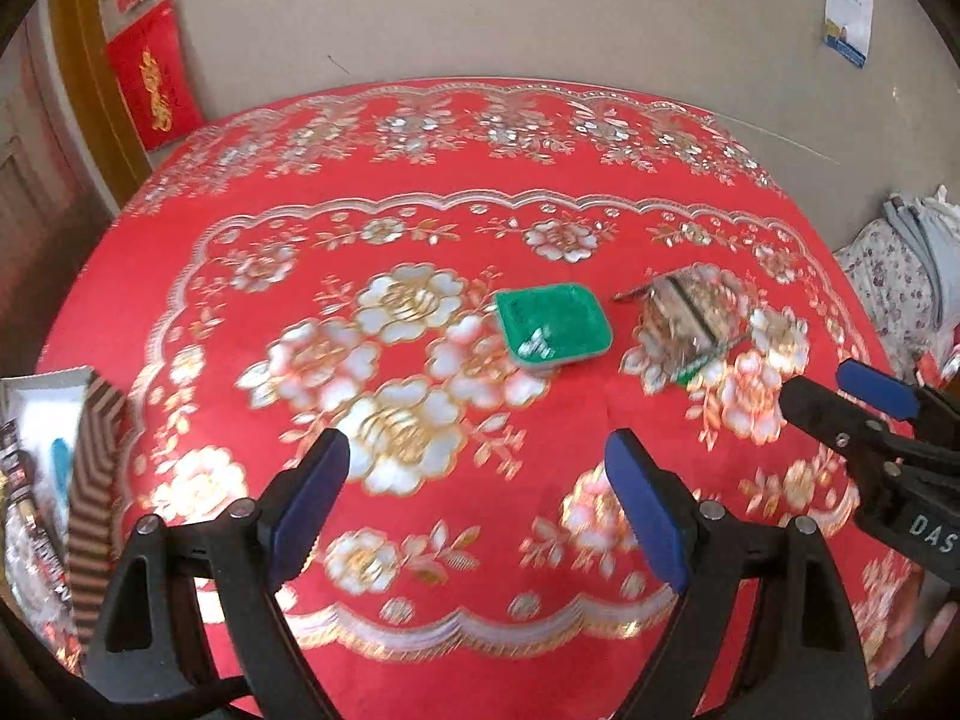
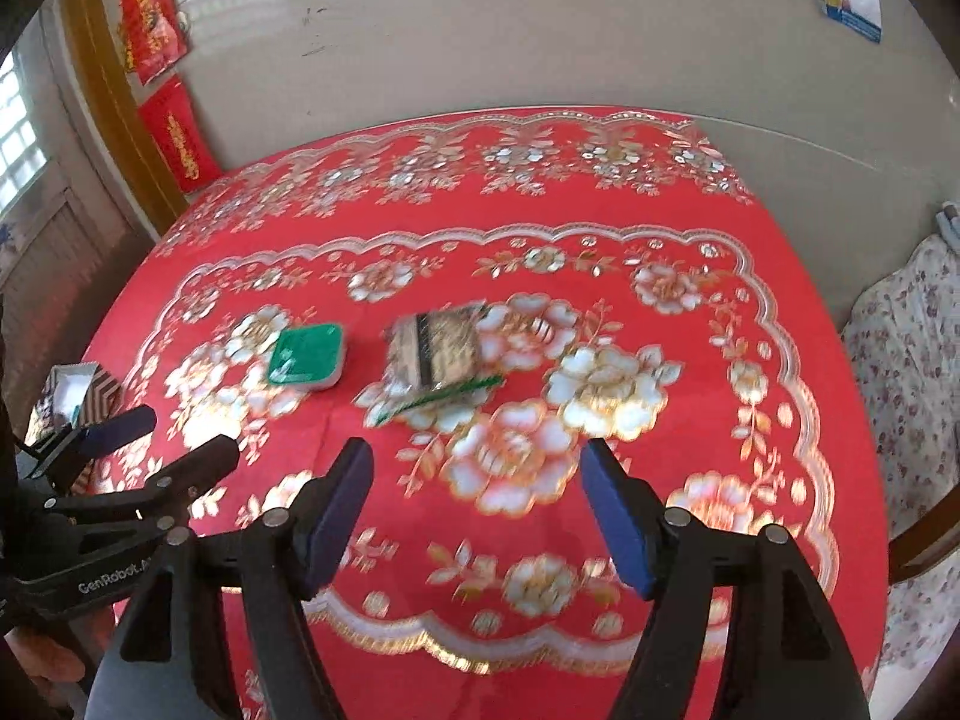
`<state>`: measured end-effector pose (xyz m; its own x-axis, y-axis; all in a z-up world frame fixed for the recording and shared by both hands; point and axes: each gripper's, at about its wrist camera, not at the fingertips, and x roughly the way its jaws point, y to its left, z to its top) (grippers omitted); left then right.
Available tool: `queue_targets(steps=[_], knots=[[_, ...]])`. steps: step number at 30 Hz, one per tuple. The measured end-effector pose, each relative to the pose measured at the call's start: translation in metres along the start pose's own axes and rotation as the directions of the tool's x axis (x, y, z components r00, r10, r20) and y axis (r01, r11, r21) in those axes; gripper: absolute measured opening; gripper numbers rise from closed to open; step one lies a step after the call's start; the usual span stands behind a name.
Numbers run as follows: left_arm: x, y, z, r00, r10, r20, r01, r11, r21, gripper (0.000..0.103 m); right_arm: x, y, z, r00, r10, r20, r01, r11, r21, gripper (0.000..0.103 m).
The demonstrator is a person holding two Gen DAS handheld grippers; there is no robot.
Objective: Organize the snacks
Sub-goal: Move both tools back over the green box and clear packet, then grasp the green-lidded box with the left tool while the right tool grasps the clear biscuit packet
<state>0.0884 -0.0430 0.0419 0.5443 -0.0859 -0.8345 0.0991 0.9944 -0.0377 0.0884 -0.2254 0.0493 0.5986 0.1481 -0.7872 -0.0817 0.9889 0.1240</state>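
Two legible marks: "GenRobot" left gripper point(image 2: 129, 435), "DAS" right gripper point(image 1: 840, 384).

We see a red tablecloth point(image 1: 420, 228) with shiny silver and gold flowers and scalloped borders, spread over the whole table. Behind it stands a plain beige wall point(image 1: 480, 12) with a few dark scuffs. Two red paper hangings with gold lettering point(image 1: 153, 84) are fixed to the wall beside a yellow-brown wooden door frame point(image 1: 90, 78) (the lettering is too blurred for us to read). A white and blue paper calendar point(image 1: 847, 6) hangs high at the right. Past the table's right edge we find a white fabric with small purple flowers point(image 2: 906, 348).
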Motion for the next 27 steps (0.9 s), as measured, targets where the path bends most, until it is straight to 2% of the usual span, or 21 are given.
queue_targets(steps=[3, 8, 14, 22, 27], knots=[[0.011, -0.006, 0.014, 1.000, -0.018, -0.013, 0.018, 1.000, -0.019, 0.087, 0.011, -0.002, 0.011, 1.000, -0.004, -0.011, 0.004, 1.000, -0.005, 0.072], [0.032, -0.011, 0.030, 0.999, 0.000, -0.038, -0.001, 1.000, -0.025, 0.087, 0.031, 0.004, 0.023, 0.999, -0.003, -0.043, 0.002, 1.000, -0.030, 0.072], [0.054, -0.007, 0.039, 0.997, -0.037, -0.071, 0.031, 0.996, -0.083, 0.087, 0.039, 0.003, 0.027, 0.999, -0.003, -0.044, 0.001, 1.000, -0.031, 0.072], [0.070, -0.016, 0.050, 0.994, -0.058, -0.091, 0.050, 0.995, -0.087, 0.087, 0.046, -0.005, 0.032, 0.998, -0.008, -0.055, 0.007, 1.000, -0.019, 0.072], [0.074, -0.019, 0.050, 0.996, -0.030, -0.087, 0.026, 0.998, -0.052, 0.087, 0.050, -0.003, 0.034, 0.998, -0.011, -0.057, 0.009, 0.999, -0.033, 0.072]])
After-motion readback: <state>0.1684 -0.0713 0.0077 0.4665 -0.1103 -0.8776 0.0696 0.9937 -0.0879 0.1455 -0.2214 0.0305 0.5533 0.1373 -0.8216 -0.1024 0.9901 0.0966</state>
